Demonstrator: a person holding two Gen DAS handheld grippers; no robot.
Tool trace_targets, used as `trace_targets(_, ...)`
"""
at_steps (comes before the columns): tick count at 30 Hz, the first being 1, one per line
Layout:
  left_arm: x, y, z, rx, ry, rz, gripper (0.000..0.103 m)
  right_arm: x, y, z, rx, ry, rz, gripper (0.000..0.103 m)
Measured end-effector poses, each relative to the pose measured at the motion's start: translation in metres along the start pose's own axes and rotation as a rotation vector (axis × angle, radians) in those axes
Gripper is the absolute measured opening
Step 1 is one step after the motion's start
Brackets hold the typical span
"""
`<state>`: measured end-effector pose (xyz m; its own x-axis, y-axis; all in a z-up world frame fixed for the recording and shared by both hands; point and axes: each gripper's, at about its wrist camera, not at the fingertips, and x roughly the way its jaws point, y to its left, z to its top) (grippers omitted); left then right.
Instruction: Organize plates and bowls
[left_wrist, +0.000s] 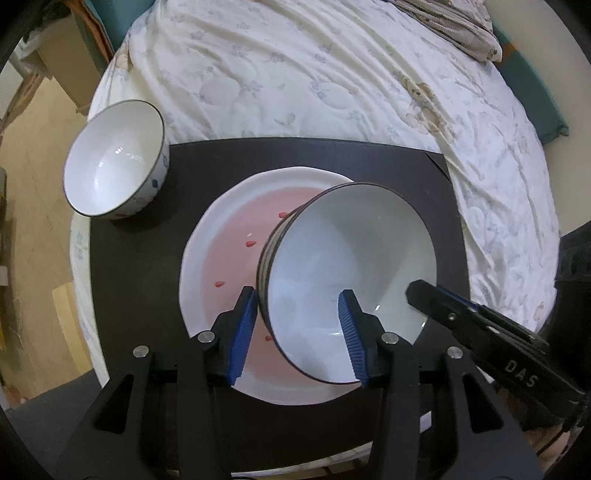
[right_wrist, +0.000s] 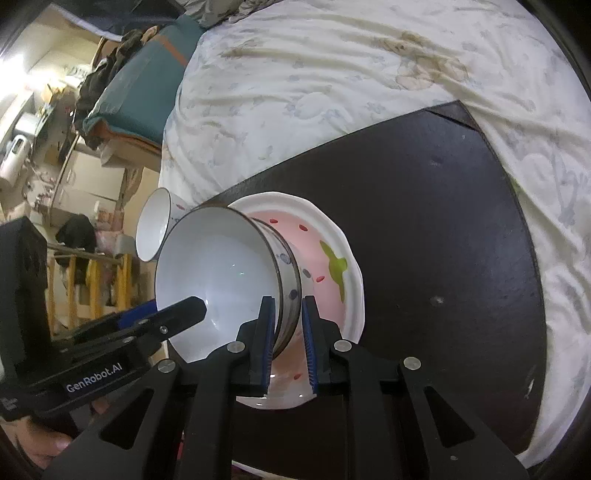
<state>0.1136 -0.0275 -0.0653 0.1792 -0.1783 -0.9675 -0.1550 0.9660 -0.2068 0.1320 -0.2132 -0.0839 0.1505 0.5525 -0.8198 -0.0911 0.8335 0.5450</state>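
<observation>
A white bowl with a dark rim sits tilted on a white plate with a pink, red-dotted centre. My left gripper stands open astride the bowl's near rim, one blue pad outside the wall and the other well inside. My right gripper is shut on the bowl's rim, a pad on each side of the wall. Its upper finger shows in the left wrist view. A second white bowl stands upright at the board's far left corner.
Plate and bowls rest on a dark brown square board laid on a bed with a pale flowered quilt. The board's right half is bare. Beyond the bed's left side lie floor, boxes and clutter.
</observation>
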Motion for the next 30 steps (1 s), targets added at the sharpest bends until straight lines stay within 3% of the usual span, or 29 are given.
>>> trace_targets(4,0.006,0.001,0.001,-0.021,0.019,-0.021,0.051,0.006,-0.004,0.004,0.022,0.018,0.019,0.018)
trace_targets(7,0.012,0.002,0.000,-0.030,0.047,-0.029,0.052,0.011,-0.008,0.006,0.056,0.044,0.041,0.024)
trace_targets(9,0.017,0.004,0.000,-0.045,0.064,-0.041,0.052,0.014,-0.009,0.006,0.074,0.061,0.064,0.044)
trace_targets(10,0.018,0.005,-0.001,-0.053,0.070,-0.049,0.052,0.015,-0.010,0.006,0.083,0.064,0.075,0.064)
trace_targets(11,0.020,0.006,-0.001,-0.061,0.074,-0.056,0.052,0.015,-0.010,0.005,0.088,0.061,0.073,0.066)
trace_targets(20,0.023,0.016,0.003,-0.113,0.087,-0.114,0.052,0.023,-0.010,0.004,0.106,0.095,0.145,0.065)
trace_targets(30,0.024,0.017,0.019,-0.117,0.075,-0.103,0.052,0.028,-0.007,0.016,0.106,0.072,0.164,0.065)
